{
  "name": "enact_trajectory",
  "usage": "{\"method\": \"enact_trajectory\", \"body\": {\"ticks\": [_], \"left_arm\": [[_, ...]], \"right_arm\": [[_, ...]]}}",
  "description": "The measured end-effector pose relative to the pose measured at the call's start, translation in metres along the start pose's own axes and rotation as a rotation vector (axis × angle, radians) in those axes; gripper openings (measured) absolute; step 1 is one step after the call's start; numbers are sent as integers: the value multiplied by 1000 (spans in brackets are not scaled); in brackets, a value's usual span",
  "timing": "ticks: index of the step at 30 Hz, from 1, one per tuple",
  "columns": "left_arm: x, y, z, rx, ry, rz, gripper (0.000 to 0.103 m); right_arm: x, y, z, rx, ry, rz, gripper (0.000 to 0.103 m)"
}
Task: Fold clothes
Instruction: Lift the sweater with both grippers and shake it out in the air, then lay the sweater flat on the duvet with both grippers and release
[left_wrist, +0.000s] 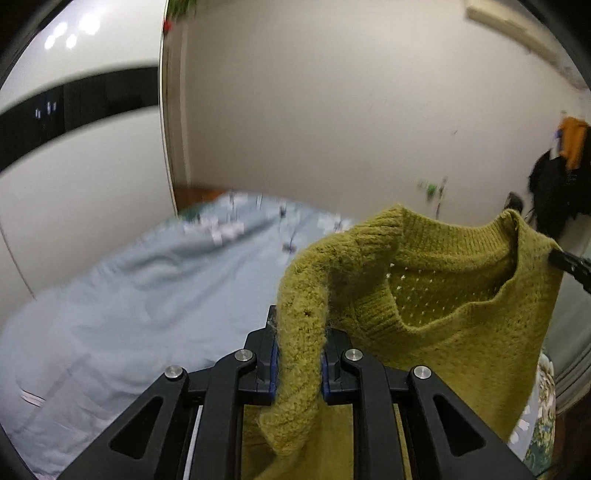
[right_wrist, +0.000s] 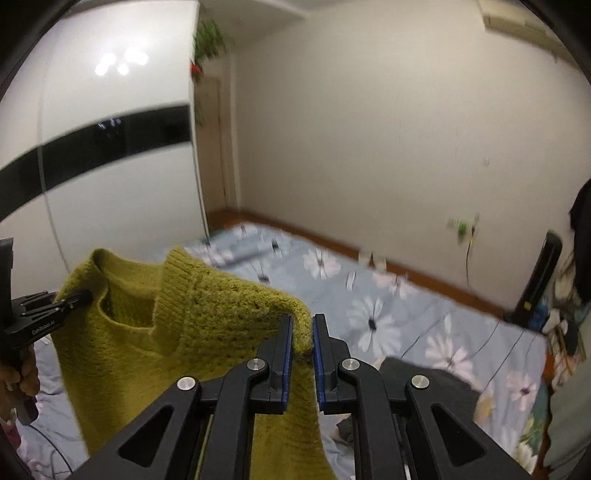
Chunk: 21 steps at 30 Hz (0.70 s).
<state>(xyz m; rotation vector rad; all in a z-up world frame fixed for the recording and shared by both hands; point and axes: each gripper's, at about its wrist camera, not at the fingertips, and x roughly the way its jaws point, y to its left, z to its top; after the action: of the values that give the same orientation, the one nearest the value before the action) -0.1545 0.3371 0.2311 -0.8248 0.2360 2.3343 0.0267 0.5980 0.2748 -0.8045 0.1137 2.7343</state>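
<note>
A big bed with a light blue sheet with white flowers (right_wrist: 388, 314) fills the lower middle. A plain cream wall (right_wrist: 369, 129) stands behind it. A shiny white wardrobe with a black stripe (right_wrist: 110, 147) is on the left. Dark clothes hanging up (left_wrist: 554, 184) are at the right edge.

Right gripper (right_wrist: 303, 332) jaws pinch green sweater (right_wrist: 147, 332) shoulder above bed (right_wrist: 424, 332).

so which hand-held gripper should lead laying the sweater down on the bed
Probably the right hand-held gripper. Both are shut on shoulder corners of the green sweater, which hangs between them. The right one looks out over open floral bedding; the left hand-held gripper faces the wardrobe-side edge.
</note>
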Motion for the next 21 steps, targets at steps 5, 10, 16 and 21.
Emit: {"method": "enact_trajectory", "body": {"ticks": [5, 10, 16, 21], "left_arm": [[90, 5, 23, -19, 34, 34, 17], [143, 7, 16, 13, 78, 31, 17], [130, 33, -31, -98, 150, -86, 18], [68, 32, -76, -119, 130, -149, 19]], "right_arm": [[98, -7, -6, 33, 108, -52, 11], [153, -27, -21, 70, 132, -43, 11], [157, -41, -78, 56, 143, 27, 11], [99, -37, -109, 33, 117, 97, 11]]}}
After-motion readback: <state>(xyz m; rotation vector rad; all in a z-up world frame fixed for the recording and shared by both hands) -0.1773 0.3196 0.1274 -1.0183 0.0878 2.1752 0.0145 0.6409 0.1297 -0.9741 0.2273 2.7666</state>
